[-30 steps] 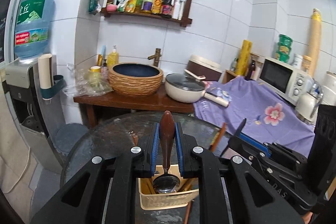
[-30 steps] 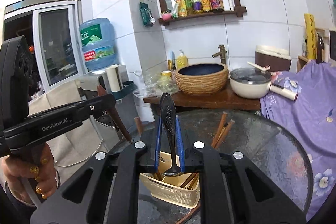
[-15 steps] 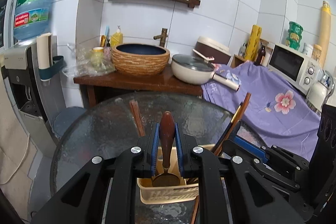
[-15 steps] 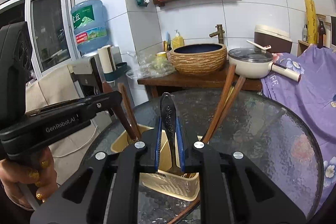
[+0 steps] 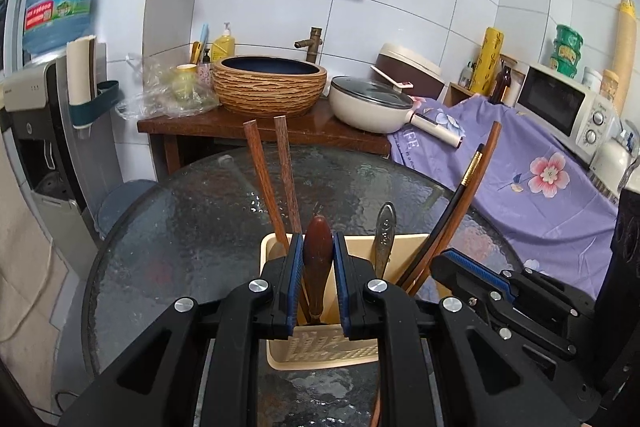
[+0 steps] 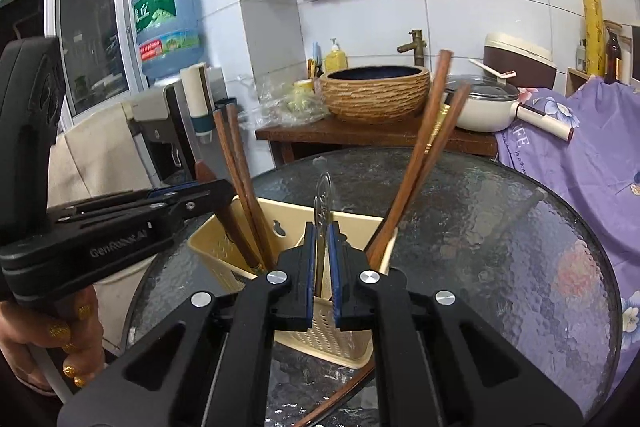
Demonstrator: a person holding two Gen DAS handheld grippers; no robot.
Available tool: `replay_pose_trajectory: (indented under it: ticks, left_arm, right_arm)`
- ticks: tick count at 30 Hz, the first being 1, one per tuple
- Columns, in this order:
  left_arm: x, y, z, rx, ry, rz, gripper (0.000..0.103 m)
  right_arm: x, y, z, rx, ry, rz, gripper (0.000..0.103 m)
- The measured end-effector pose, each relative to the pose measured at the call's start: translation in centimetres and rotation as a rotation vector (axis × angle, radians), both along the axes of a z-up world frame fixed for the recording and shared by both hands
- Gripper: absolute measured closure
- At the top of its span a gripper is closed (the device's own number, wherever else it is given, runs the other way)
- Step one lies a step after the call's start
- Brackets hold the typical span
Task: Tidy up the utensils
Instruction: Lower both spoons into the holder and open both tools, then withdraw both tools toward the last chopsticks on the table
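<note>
A cream plastic utensil basket [image 5: 362, 349] stands on the round glass table [image 5: 192, 227]; it also shows in the right wrist view [image 6: 224, 259]. Several wooden chopsticks [image 5: 276, 179] stand in it. My left gripper [image 5: 316, 267] is shut on a brown wooden-handled spoon [image 5: 318, 247], which hangs down into the basket. My right gripper [image 6: 322, 255] is shut on a metal spoon [image 6: 322, 203], also lowered into the basket; that spoon's handle shows in the left wrist view [image 5: 384, 235]. The spoon bowls are hidden inside the basket.
A loose chopstick [image 6: 332, 399] lies on the glass by the basket's near side. Behind the table stand a wooden counter [image 5: 240, 127] with a woven basin [image 5: 268, 87] and a pan [image 5: 372, 107]. A purple cloth [image 5: 540, 187] covers the right side. A water dispenser [image 5: 40, 107] is at left.
Both grippers have come down and forward toward the basket. Both spoons now sit low inside it among the chopsticks, and the basket looks much nearer.
</note>
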State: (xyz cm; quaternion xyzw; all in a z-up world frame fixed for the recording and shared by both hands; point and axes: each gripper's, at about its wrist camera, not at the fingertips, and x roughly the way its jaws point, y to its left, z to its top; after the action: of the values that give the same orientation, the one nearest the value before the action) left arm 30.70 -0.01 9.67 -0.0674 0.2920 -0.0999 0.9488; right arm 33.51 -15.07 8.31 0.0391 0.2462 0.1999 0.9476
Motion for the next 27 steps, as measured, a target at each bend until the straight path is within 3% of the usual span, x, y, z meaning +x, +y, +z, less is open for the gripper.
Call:
replay_pose_trajectory:
  ticks: [1,3,4,6,8,11,14,20,27]
  left_arm:
    - [-0.2,0.0,0.0,-0.006,-0.004,-0.003,0.084]
    - [-0.7,0.1,0.1,-0.009,-0.012,-0.013,0.058]
    - [-1.0,0.1,0.1,-0.01,-0.019,-0.012,0.053]
    - [-2.3,0.2,0.1,-0.02,-0.04,-0.019,0.046]
    - [-3.6,0.4,-0.2,-0.027,-0.052,-0.023,0.042]
    - [-5.6,1.0,-1.4,-0.037,-0.057,-0.006,0.038]
    - [-6.8,1.6,-3.2,-0.021,-0.031,0.012,0.037]
    - [-8.2,2.3,-7.4,0.035,0.056,0.04,0.036]
    - [-9.2,2.5,-10.7,0.031,0.134,0.02,0.036]
  right_arm:
    - [-0.2,-0.2,-0.1,0.007,0.0,0.002,0.095]
    - [-0.7,-0.5,-0.4,0.01,-0.002,-0.005,0.093]
    - [-1.0,-0.7,-0.6,0.01,-0.004,-0.006,0.091]
    - [-2.0,-1.0,-1.1,0.015,-0.011,-0.003,0.067]
    - [-3.2,-1.3,-1.7,0.022,-0.025,-0.009,0.059]
    - [-4.6,-1.5,-3.2,-0.009,0.008,-0.029,0.059]
    - [-5.3,-1.5,-5.8,-0.031,0.104,-0.033,0.058]
    - [-6.9,1.1,-11.4,-0.194,0.245,0.007,0.058]
    - [-7.2,2.3,-13.6,-0.244,0.305,0.007,0.058]
